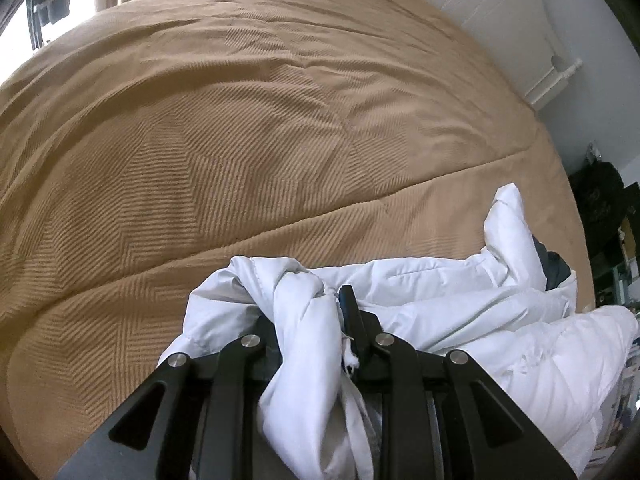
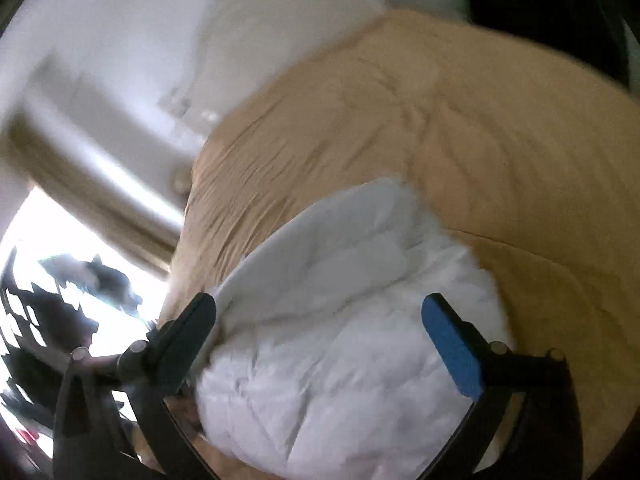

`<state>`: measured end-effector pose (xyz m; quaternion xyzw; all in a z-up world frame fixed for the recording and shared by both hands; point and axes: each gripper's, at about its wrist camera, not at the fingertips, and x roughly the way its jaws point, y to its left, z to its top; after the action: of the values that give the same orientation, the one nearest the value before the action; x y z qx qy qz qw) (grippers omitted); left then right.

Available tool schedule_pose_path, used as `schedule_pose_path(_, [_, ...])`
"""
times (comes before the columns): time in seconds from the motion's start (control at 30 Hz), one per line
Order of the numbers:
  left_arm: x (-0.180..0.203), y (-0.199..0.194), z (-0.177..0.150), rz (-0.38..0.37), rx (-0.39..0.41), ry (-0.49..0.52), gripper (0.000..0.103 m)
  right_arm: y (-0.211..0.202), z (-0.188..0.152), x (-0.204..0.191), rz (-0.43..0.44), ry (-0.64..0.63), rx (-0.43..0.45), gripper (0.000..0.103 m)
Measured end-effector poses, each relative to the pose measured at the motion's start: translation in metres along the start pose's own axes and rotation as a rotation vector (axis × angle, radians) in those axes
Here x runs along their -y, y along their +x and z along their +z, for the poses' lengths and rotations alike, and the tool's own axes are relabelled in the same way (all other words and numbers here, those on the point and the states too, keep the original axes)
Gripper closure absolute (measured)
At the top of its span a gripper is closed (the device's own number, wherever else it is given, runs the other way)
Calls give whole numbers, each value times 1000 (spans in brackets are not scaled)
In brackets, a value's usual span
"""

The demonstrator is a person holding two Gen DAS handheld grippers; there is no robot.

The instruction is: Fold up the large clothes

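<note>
The white padded garment (image 1: 460, 304) lies bunched at the near edge of the bed, on the tan bedspread (image 1: 240, 140). The left claw (image 1: 308, 312) is narrowed on a twisted bunch of the white fabric, which runs back between its fingers; this looks like an anchoring hold, keeping one end in place so the rest can be drawn out. The right claw (image 2: 320, 344) stands wide, its blue pad (image 2: 452, 352) and the other finger either side of the quilted mass without pressing it, likely poised for a fresh hold. The left view shows the pinch and a dark lining (image 1: 554, 268) at the far end; the blurred right view shows only the garment's bulk and a bright window (image 2: 52, 232)
</note>
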<state>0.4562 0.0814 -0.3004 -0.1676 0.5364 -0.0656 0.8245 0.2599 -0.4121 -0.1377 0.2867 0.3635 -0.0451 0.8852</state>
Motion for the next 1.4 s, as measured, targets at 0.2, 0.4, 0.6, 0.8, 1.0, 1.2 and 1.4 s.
schedule_pose_path(0.2, [3,2,-1,11,14,25,80,46,-91,-91,-147,-376,99,0])
schedule_pose_path(0.4, [-2,-2,2,-31,-9,7,79,132,-149,-68,-332,-512,-36,0])
schedule_pose_path(0.6, [-20,-38,37,-165,-46,-91,74,131,-162,-58,-338,-532,-6,0])
schedule_pose_path(0.8, [-34,-88,63,-242,23,-121,58,128,-162,-55,-340,-533,-23,0])
schedule_pose_path(1.0, [-41,-157,59,-64,256,-70,18,136,-158,-62,-345,-532,-29,0])
schedule_pose_path(1.2, [48,-170,-23,-67,270,242,5,135,-157,-63,-356,-536,-20,0])
schedule_pose_path(1.4, [105,-74,-94,89,179,477,0,136,-157,-65,-353,-533,-28,0])
